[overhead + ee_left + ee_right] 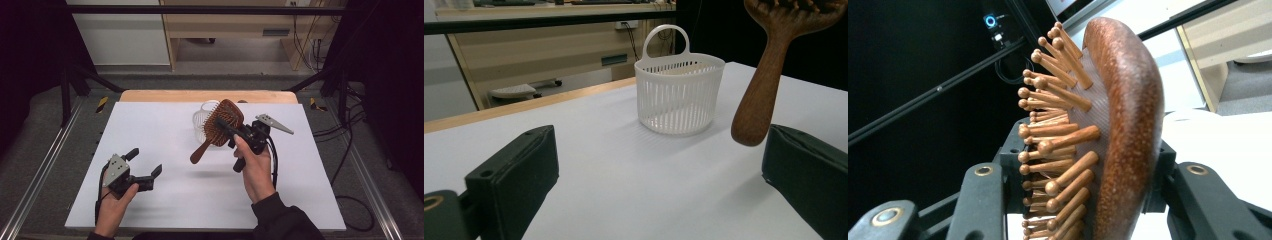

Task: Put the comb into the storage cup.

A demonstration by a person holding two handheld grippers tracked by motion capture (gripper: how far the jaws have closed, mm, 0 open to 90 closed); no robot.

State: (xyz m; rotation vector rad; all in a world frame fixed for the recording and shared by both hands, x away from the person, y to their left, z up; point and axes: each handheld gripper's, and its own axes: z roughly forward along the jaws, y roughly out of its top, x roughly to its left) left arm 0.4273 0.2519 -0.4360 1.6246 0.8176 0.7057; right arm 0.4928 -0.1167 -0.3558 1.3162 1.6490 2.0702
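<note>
White surface (165,200) spans most of the high view, w/ a wood strip along its far edge. On it, far-centre, stands a white slotted basket (202,121) w/ a loop handle, upright; in the left tool view it sits mid-frame, well apart from that tool's jaws.

Wooden hairbrush (220,127) is up off the surface, held in the air just in front of the basket, partly overlapping it in the high view. Head points up & away, handle slants down toward the person's left; a shadow lies on the surface below it. Right tool (235,134) grips the brush at the head: right tool view shows one jaw on the pin side, the other on the smooth back, the brush edge-on between them, pins facing that view's left. So right tool = closed on the brush head, person's right hand (255,167) wrapped round its grip.

Left tool (145,162) rests low at near-left of the surface, in the left hand (114,202), jaws spread wide w/ nothing between. Brush handle tip hangs above & beyond its one jaw in the left tool view, not touching.
</note>
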